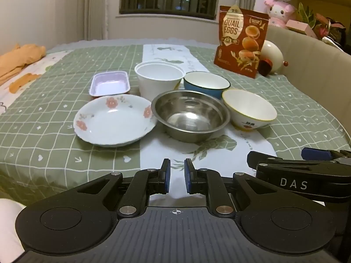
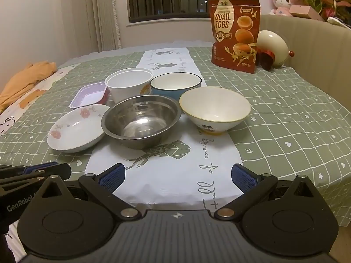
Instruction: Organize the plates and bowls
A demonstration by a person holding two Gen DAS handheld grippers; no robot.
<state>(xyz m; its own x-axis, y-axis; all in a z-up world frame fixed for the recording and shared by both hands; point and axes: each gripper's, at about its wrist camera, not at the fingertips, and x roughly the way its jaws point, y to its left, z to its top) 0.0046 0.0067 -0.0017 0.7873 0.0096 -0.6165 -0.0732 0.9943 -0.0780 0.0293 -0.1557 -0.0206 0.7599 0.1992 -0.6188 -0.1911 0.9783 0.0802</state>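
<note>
A: Where are the dishes?
B: Clustered mid-bed: flowered plate (image 1: 114, 120), steel bowl (image 1: 190, 115), cream bowl (image 1: 249, 109), blue bowl (image 1: 206, 84), white tub (image 1: 159, 79), tray (image 1: 109, 83). Nothing stacked, I'd say.
A: Fingers?
B: Left gripper (image 1: 177, 176) clenched, empty; right gripper (image 2: 177, 178) released wide. Next: reach a bowl rim
</note>
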